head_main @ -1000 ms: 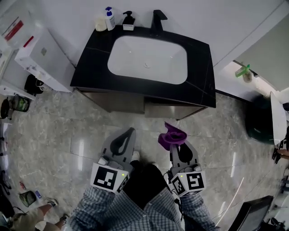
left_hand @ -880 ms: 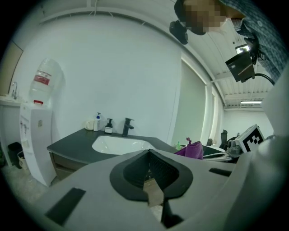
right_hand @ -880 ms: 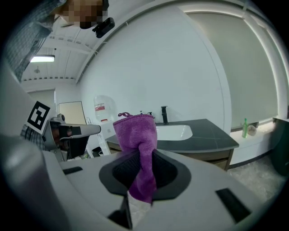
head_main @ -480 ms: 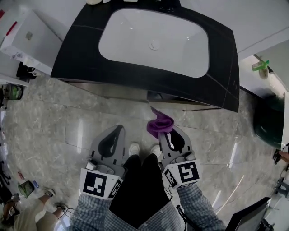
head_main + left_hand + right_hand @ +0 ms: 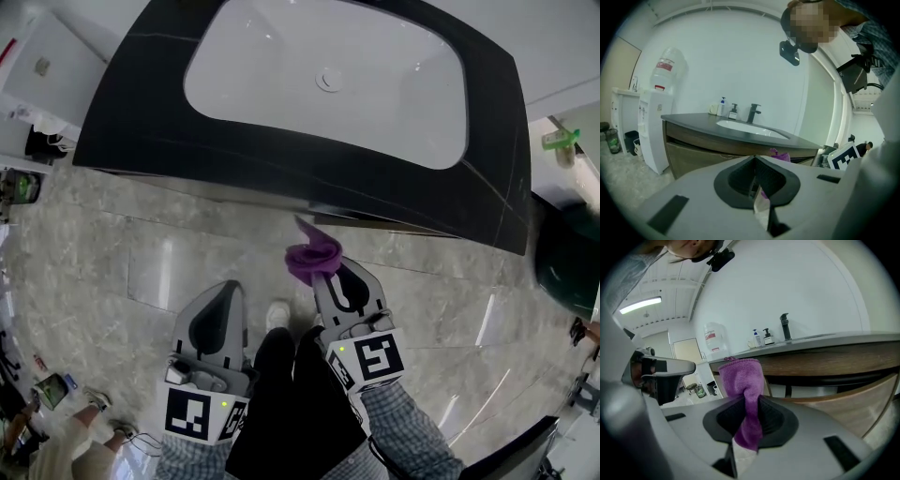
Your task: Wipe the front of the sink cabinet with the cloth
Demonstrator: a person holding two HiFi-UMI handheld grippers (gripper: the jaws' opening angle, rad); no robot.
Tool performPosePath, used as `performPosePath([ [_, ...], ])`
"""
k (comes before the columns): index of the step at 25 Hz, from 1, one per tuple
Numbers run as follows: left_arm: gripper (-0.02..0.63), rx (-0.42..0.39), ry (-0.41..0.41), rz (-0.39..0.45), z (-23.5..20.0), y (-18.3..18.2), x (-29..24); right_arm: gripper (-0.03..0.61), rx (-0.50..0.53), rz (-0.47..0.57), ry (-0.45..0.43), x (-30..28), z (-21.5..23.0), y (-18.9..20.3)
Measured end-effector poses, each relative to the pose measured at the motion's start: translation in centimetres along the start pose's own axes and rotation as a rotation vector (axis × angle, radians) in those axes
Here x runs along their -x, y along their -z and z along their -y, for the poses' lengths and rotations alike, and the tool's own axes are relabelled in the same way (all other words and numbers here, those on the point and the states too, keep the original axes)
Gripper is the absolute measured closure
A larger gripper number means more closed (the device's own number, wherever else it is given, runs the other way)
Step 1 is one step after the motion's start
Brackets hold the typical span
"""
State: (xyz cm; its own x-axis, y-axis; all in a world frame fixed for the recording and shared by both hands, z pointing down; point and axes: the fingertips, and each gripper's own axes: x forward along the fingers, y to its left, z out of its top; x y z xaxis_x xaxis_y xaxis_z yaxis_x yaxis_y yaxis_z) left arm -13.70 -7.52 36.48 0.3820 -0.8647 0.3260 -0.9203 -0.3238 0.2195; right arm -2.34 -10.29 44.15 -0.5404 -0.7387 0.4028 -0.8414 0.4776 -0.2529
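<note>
Right tool [image 5: 328, 274] clamped on purple cloth [image 5: 312, 255]; cloth bunched above its jaws, near the wooden front of the sink cabinet [image 5: 876, 399], under the black surface [image 5: 281, 159]. Left tool [image 5: 227, 291] jaws together, empty, held over floor.

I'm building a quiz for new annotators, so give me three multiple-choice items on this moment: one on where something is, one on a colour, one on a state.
1. Where is the cloth?
A. in the sink basin
B. between the jaws of the right tool
C. on the floor

2. What colour is the cloth?
A. purple
B. yellow
C. white

3. How do the jaws of the left tool stand?
A. wide apart
B. clamped on the cloth
C. together, with nothing between them

Answers:
1. B: the right gripper view shows it pinched there.
2. A: it is purple in every view.
3. C: the left gripper view shows the jaws closed and empty.
</note>
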Motion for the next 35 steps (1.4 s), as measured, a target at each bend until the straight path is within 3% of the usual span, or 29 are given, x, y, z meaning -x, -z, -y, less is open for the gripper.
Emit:
performPosePath([
  [4,0.603,0.028,-0.015,-0.01,-0.8,1.6,-0.9,0.505,0.018,-0.009,-0.004,-2.2,1.0,0.5],
  [17,0.603,0.063,-0.041,-0.036,-0.4,3.9,-2.1,0.503,-0.072,-0.024,0.058,-4.1,4.7,1.5],
  [35,0.603,0.022,0.081,-0.089,6.9,5.3,-5.9,0.503,-0.102,0.023,0.213,2.7,14.4,1.4],
])
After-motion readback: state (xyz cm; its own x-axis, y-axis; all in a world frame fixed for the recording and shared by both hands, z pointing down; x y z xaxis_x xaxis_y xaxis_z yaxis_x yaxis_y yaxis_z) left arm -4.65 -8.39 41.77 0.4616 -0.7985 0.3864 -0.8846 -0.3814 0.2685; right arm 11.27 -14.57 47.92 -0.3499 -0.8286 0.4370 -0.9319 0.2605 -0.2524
